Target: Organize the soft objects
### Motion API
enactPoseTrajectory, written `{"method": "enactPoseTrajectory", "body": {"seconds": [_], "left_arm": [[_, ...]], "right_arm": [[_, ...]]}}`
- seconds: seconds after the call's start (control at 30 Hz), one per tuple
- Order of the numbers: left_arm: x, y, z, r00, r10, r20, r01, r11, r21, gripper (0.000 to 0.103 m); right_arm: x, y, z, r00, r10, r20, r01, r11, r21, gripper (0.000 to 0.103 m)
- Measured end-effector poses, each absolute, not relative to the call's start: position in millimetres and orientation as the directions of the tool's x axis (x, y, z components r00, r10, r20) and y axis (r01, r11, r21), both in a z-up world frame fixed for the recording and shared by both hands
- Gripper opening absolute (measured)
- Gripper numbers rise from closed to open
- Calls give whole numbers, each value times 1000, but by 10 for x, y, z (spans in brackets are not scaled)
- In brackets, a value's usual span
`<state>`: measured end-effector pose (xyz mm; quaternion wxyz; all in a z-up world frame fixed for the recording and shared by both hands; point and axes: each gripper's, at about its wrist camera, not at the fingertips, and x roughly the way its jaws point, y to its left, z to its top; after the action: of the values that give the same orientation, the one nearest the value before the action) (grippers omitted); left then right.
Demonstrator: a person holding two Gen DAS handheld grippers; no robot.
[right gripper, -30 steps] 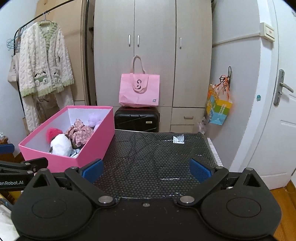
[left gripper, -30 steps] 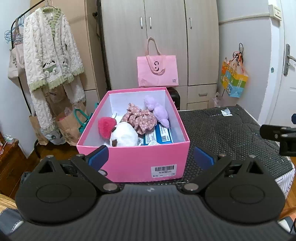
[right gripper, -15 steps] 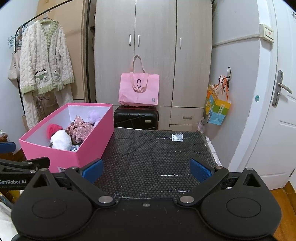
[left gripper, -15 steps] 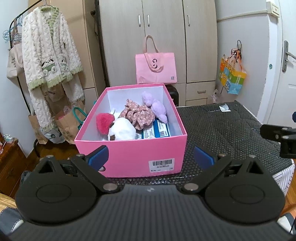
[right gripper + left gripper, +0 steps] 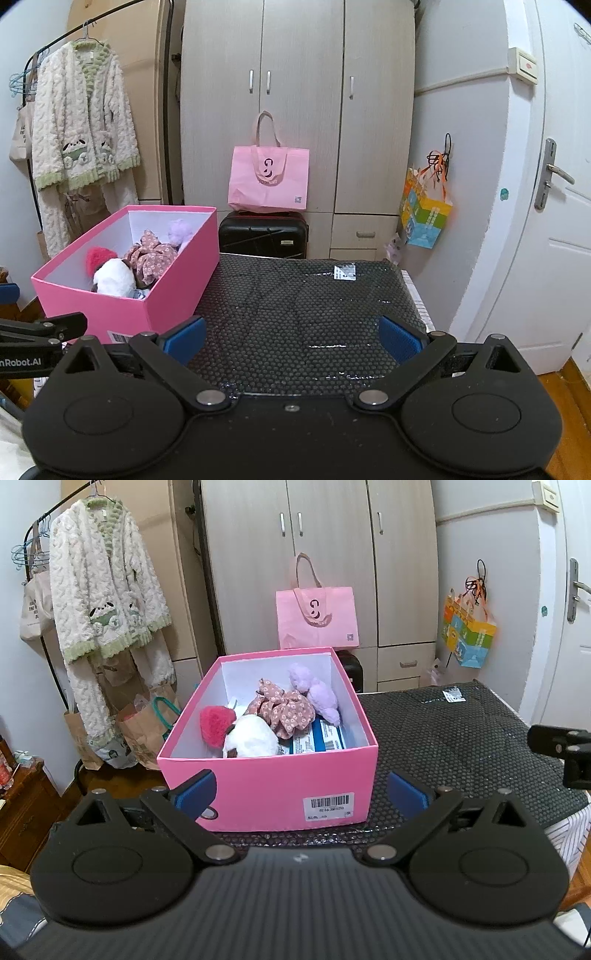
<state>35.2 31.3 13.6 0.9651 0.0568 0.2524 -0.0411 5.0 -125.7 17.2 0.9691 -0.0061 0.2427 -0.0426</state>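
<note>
The pink box (image 5: 266, 794) of soft toys (image 5: 251, 738) sits at twelve o'clock between my left gripper's (image 5: 301, 797) spread, empty fingers; it lies at ten o'clock from my right gripper (image 5: 291, 339), equally spread and empty.

The box (image 5: 266, 794) sits on the left part of the tabletop (image 5: 314, 314), directly ahead of your left claw (image 5: 301, 797). Inside it, the toys (image 5: 251, 738) lie nearest you, the scrunchie (image 5: 282, 710) behind them. Behind the tabletop, the suitcase (image 5: 263, 236) carries the tote bag (image 5: 268, 181).
</note>
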Motion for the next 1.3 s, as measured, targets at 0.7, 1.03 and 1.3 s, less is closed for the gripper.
{"method": "enactPoseTrajectory", "body": {"seconds": [0.7, 1.03, 1.3], "left_arm": [[296, 299, 113, 874, -52, -483, 109, 990, 91, 102], [283, 319, 90, 884, -67, -463, 113, 991, 72, 102], [265, 302, 32, 894, -45, -445, 92, 992, 84, 102]], "right_arm": [[-1, -1276, 114, 876, -112, -469, 104, 994, -43, 101], [-112, -1267, 47, 910, -81, -407, 73, 997, -34, 101], [-122, -1265, 24, 918, -118, -379, 108, 993, -48, 101]]}}
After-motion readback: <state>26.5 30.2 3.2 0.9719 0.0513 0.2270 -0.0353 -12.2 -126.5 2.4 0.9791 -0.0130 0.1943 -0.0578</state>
